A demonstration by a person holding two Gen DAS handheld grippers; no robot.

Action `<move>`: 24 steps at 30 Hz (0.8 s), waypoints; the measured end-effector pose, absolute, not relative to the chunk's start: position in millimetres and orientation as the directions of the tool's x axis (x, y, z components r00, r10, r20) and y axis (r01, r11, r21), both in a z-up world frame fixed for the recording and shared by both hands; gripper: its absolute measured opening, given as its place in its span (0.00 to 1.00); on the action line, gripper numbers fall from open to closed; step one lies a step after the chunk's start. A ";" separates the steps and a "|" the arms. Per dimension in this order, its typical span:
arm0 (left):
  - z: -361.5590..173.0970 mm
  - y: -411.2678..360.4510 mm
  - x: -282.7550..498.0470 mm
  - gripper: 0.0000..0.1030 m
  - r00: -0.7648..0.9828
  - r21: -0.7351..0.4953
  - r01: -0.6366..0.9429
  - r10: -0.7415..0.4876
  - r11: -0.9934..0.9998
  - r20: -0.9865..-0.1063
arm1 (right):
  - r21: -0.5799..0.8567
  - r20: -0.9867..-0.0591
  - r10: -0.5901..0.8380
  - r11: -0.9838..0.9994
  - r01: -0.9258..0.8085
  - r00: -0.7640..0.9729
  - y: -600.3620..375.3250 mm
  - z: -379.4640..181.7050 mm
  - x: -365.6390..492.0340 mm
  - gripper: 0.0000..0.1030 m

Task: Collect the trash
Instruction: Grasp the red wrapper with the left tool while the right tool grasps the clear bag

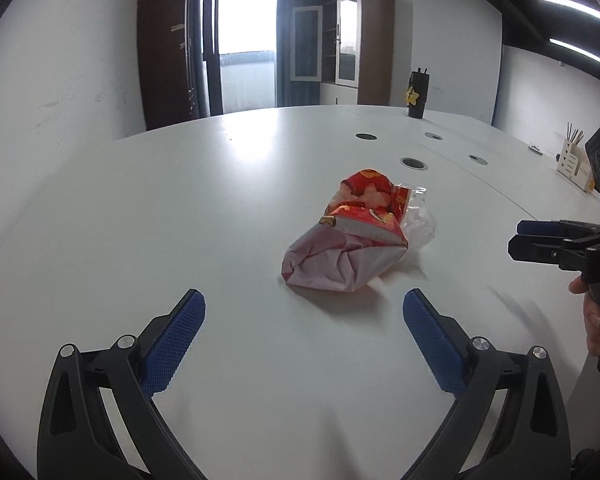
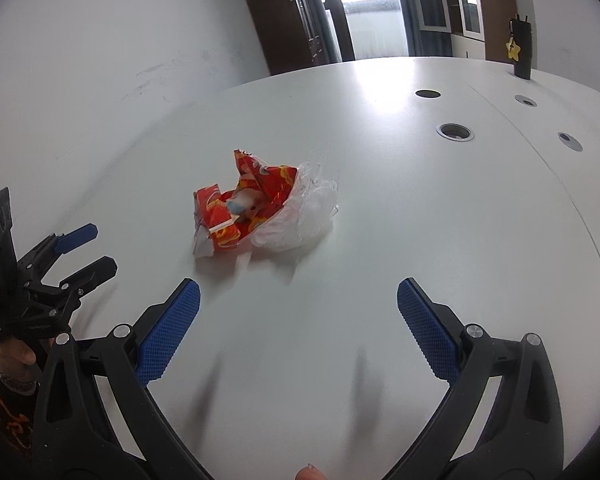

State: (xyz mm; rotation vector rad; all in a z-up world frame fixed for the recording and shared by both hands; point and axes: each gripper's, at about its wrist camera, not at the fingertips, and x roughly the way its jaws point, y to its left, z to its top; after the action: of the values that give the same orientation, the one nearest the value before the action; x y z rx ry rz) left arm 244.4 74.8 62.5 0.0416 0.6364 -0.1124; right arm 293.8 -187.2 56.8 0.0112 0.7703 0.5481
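Trash pile (image 1: 352, 236) mid-table (image 1: 180, 200), far from any edge

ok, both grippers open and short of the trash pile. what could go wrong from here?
1. The clear plastic only leans on the red wrapper; grabbing the wrapper alone may leave it behind.
2. The crumpled wrapper looks light on the smooth table, so one finger touching first could push it away.
3. The left gripper and right gripper face the same pile and could collide.

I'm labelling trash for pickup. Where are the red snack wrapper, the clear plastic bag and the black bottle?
red snack wrapper (image 2: 256, 200), right wrist view, crumpled middle.
clear plastic bag (image 2: 308, 216), right wrist view, bulging centre.
black bottle (image 1: 418, 94), left wrist view, body.
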 end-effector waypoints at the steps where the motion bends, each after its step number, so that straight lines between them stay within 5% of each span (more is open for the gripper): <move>1: 60.8 74.8 254.7 0.94 0.795 0.021 0.125 -0.087 0.992 -0.601 | 0.199 -0.665 0.468 0.862 -0.466 0.582 -183.9 56.9 301.9 0.92; 12: 48.6 73.6 326.5 0.94 0.751 0.131 0.256 -0.112 0.958 -0.651 | 0.157 -0.729 0.429 0.864 -0.479 0.534 -158.5 47.0 368.9 0.89; 19: 34.5 56.0 344.4 0.94 0.723 0.178 0.392 -0.182 0.903 -0.667 | 0.115 -0.778 0.405 0.844 -0.525 0.480 -133.9 27.5 398.1 0.69; 24: 23.3 34.6 344.1 0.80 0.654 0.163 0.513 -0.261 0.843 -0.710 | 0.153 -0.793 0.421 0.837 -0.526 0.441 -133.9 18.1 414.7 0.57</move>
State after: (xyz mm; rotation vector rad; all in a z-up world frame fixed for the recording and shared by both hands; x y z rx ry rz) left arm 344.1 34.6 23.3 0.3687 0.7356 -0.4506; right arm 414.7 -133.9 18.1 -0.1225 0.9466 0.5897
